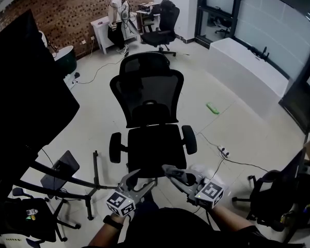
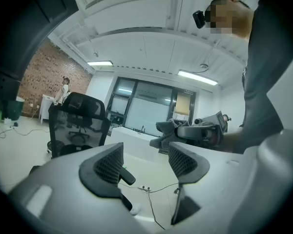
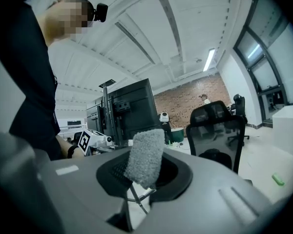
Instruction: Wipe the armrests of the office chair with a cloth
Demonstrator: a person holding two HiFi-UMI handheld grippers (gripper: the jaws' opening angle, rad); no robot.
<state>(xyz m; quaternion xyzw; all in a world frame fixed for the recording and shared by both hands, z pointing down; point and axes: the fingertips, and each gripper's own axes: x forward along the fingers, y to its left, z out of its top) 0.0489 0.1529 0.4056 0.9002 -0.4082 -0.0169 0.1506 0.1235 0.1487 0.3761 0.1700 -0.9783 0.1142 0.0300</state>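
Pinching the cloth (image 3: 145,155) tight in the right gripper (image 3: 142,175), with the left gripper (image 2: 145,161) agape and empty. Facing the office chair (image 1: 151,112) just beyond: lay cloth flat on right armrest (image 1: 189,139), drag lengthwise, firmly.

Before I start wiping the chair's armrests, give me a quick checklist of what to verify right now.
1. Cloth gripped: ok, right gripper jaws shut on it.
2. Left gripper free: ok, jaws apart, empty.
3. Armrests uncovered: ok, armrest on your left and armrest on your right bare.
4. Cloth on an armrest: not ok, held apart from both.
5. Office chair wheels steady: cannot tell, hidden under seat.
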